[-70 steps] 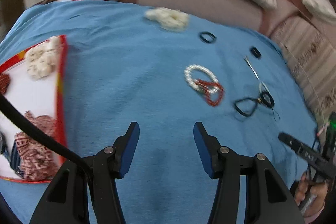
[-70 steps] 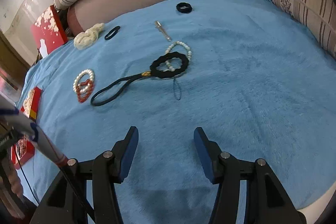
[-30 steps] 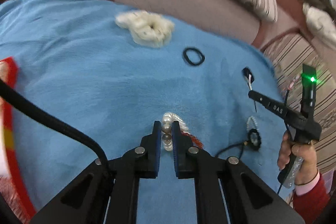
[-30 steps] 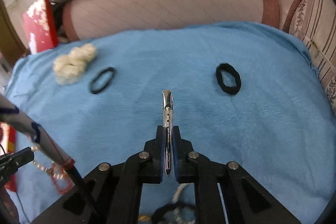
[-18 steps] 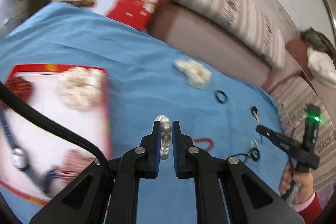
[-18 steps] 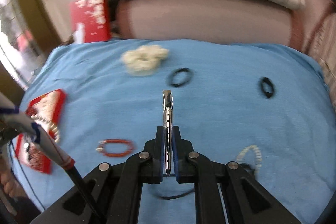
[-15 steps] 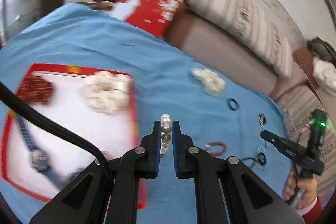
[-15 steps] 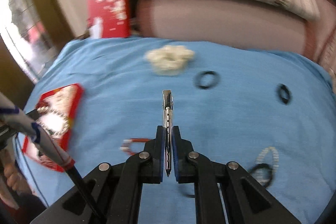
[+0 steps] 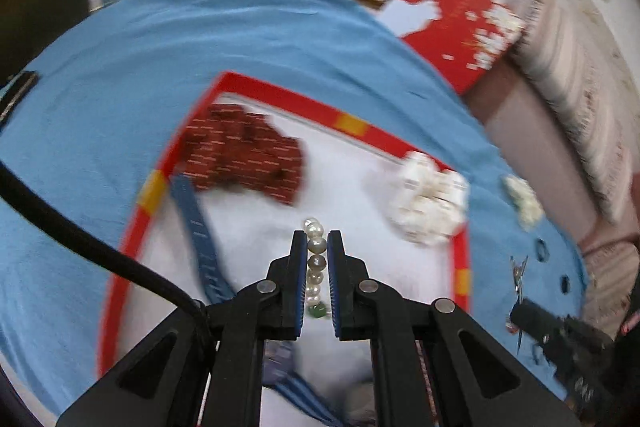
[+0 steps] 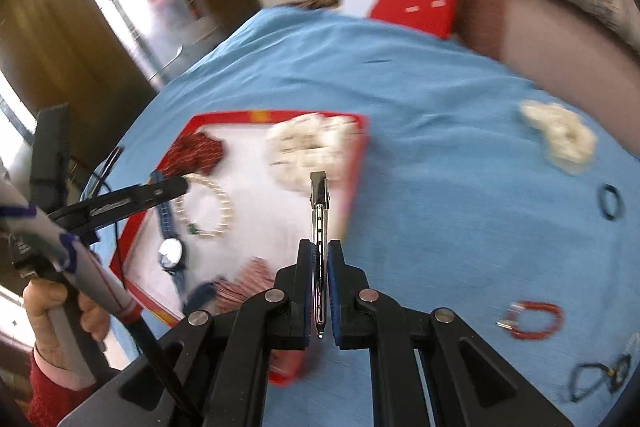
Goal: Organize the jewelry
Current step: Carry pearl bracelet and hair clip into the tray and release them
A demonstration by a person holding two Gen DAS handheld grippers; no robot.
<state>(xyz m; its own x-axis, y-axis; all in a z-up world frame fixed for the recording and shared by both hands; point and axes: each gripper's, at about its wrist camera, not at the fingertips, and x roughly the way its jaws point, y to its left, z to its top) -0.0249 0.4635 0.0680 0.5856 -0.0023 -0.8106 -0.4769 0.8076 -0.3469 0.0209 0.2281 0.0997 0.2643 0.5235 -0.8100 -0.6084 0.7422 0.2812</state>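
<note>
My left gripper (image 9: 317, 249) is shut on a pearl bracelet (image 9: 314, 265) and holds it over the white inside of a red-rimmed box (image 9: 280, 95). The bracelet hangs from that gripper in the right wrist view (image 10: 206, 205). My right gripper (image 10: 320, 259) is shut on a silver hair clip (image 10: 319, 207) and holds it above the box's right rim (image 10: 356, 163). The box holds a dark red scrunchie (image 9: 244, 151), a white scrunchie (image 9: 430, 205), a blue-strapped watch (image 10: 171, 249) and a striped scrunchie (image 10: 244, 283).
On the blue cloth (image 10: 440, 147) lie a cream scrunchie (image 10: 560, 137), a black hair tie (image 10: 610, 202), a red bead bracelet (image 10: 534, 319) and a black corded piece (image 10: 596, 377). A red box lid (image 9: 452, 31) leans at the back against a sofa.
Both grippers have swung left from the loose pieces to the red box, each carrying its item. The pearl bracelet now hangs over the box's inside; the hair clip is over its right rim.
</note>
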